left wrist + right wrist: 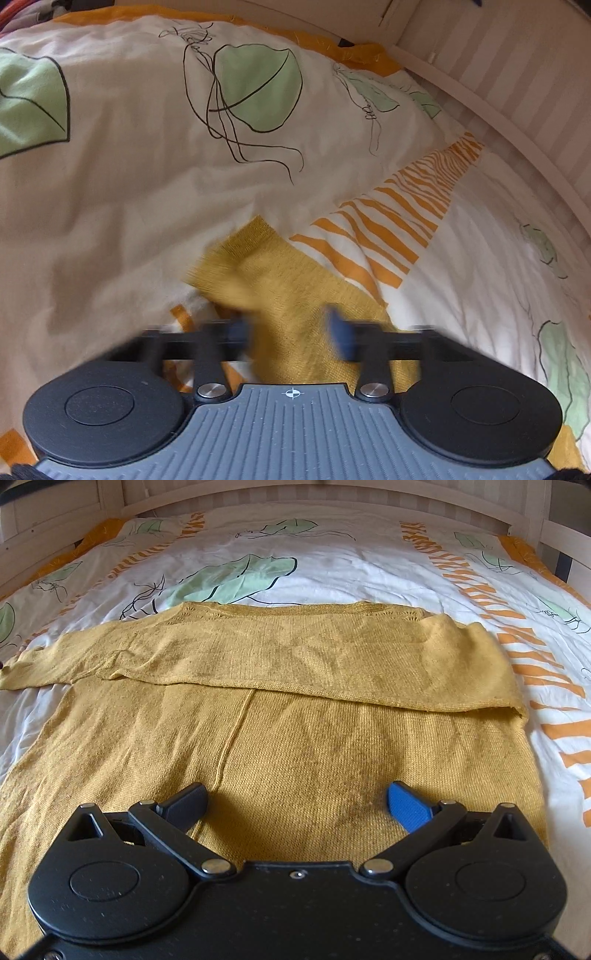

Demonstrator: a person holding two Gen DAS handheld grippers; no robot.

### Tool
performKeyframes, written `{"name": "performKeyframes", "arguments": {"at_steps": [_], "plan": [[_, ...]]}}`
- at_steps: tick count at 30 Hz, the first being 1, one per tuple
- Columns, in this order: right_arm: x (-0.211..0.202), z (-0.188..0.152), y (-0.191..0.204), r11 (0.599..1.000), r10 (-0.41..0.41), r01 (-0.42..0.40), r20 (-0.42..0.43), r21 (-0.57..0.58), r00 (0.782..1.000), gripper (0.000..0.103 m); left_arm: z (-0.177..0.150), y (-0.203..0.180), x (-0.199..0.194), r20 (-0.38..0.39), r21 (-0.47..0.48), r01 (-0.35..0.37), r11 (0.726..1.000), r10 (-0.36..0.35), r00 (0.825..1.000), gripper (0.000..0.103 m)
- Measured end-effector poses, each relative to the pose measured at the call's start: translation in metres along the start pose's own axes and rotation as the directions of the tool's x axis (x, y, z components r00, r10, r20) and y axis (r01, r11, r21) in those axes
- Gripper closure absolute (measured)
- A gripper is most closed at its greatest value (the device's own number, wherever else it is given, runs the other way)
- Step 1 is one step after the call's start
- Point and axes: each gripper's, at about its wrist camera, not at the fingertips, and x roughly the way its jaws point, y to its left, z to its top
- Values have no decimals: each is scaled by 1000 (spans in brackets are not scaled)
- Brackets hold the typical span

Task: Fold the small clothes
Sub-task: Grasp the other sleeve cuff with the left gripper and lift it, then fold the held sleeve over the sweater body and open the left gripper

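Here the left hand-held gripper (291, 332) is blurred, its dark finger and blue finger (341, 332) drawn in around a strip of mustard knit, the sleeve (280, 280) of the sweater; whether the pads actually press on the cloth cannot be told through the blur. The sleeve runs from between the fingers up and to the left, its ribbed cuff end lying on the duvet (129, 192). That duvet is white with green leaves, thin black line drawings and bands of orange stripes.

The right hand-held gripper (297, 805) stands wide open, one black finger (186, 805) and one blue, with nothing between them, poised over the lower body of the sweater (295, 738). The sweater lies flat on the bed, spread across the duvet. One sleeve is folded across the chest from the right edge toward the left, its end reaching past the left side onto the bedding. A pale wooden bed frame (55, 528) borders the far end.
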Motion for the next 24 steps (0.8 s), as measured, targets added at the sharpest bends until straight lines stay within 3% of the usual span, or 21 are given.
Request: {"name": "performKeyframes", "arguments": {"at_steps": [5,10,16,20,24], "plan": [[0,2,-2,1000,11,-11,-3,7,1000,0,4,-9,-25,61,0,61,998,-61,996,97],[-7,5,-5,999,33,-33,10,18,999,1,15,-50,-77,99,69,149,987,-155,983,97],[-30,6,-15,996,78,-80,61,35,995,1,16,-128,-152,138,216,295,931,-328,935,97],[-47,4,-27,995,93,-97,86,37,992,1,0,-186,-189,129,304,380,874,-433,892,97],[-64,-1,-37,993,101,-107,115,44,988,1,-31,-245,-205,66,356,470,808,-524,849,97]]}}
